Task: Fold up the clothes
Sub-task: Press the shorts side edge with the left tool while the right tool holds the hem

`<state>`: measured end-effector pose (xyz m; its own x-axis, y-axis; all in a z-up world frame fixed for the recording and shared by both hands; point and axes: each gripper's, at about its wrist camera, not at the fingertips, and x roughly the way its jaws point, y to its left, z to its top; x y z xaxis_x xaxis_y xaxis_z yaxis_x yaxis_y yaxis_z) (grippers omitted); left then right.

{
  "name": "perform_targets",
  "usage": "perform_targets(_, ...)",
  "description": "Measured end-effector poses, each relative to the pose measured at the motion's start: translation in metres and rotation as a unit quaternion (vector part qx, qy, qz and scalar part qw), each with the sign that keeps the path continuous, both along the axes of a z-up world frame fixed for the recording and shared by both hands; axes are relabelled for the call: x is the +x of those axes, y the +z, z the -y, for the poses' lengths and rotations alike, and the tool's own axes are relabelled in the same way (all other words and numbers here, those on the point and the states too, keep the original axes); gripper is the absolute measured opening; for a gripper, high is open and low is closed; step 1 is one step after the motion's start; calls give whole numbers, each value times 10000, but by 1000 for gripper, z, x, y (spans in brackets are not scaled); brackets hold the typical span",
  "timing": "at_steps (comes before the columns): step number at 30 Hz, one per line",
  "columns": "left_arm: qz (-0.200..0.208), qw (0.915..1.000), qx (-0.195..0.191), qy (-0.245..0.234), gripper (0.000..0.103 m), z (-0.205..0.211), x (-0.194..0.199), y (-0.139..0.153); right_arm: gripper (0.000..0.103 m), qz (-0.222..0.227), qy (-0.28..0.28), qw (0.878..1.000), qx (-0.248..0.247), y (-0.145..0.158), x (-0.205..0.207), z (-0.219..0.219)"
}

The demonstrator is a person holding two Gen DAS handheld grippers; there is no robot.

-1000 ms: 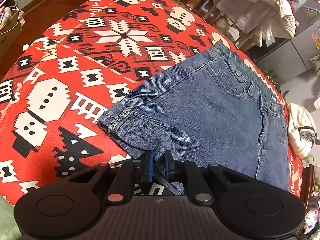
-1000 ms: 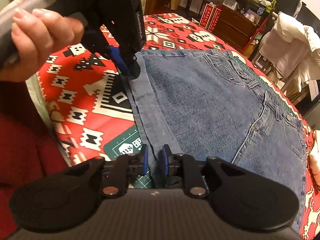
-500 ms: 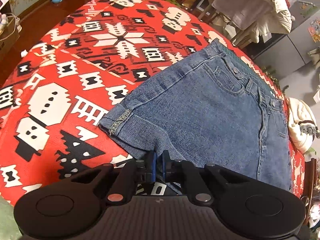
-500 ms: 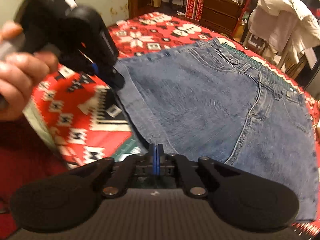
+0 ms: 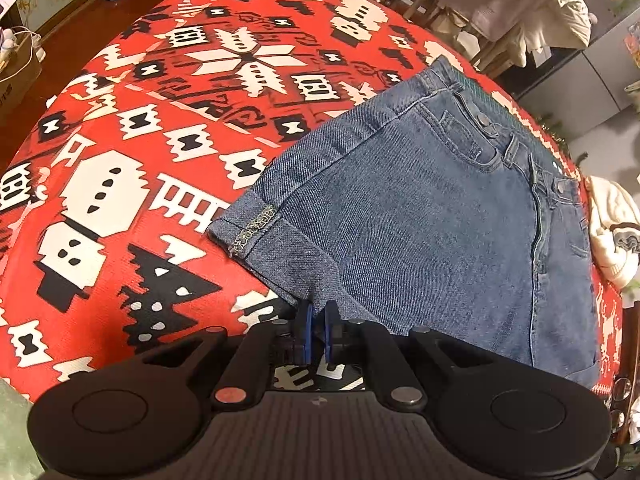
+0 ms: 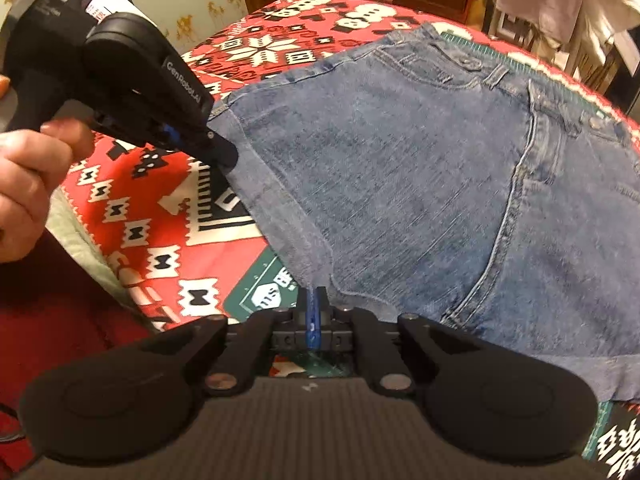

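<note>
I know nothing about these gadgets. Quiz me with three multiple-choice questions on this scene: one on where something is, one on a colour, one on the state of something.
1. Where do the denim shorts lie?
A. On a chair
B. Spread on the patterned cloth
C. On the floor

2. What is the main colour of that cloth?
A. Red
B. Yellow
C. Purple

3. How do the jaws of the right gripper stand?
A. Wide open above the shorts
B. Shut on the shorts' near hem
C. Shut on a sock

Answers:
1 B: both views show the shorts flat on the cloth.
2 A: it is red with white and black figures.
3 B: its blue pads meet on the hem edge. The left gripper likewise pinches the hem of the other leg.
</note>
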<state>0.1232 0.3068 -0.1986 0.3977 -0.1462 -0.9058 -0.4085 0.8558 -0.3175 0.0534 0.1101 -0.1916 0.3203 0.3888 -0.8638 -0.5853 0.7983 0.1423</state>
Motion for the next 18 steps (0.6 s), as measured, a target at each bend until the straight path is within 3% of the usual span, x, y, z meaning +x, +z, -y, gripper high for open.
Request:
perform_targets(8, 229, 9995, -216, 97, 18, -4, -15, 11, 3, 26, 37, 9999, 119, 20, -13, 6)
perform_targets(14, 684, 9969, -374, -138, 18, 7, -31, 28, 6, 148, -672, 9964, 491, 56, -5, 51)
perform_targets(18, 991, 9933, -66, -584, 23, 33, -33, 40, 10, 196, -1426, 9879, 577, 79, 8, 98)
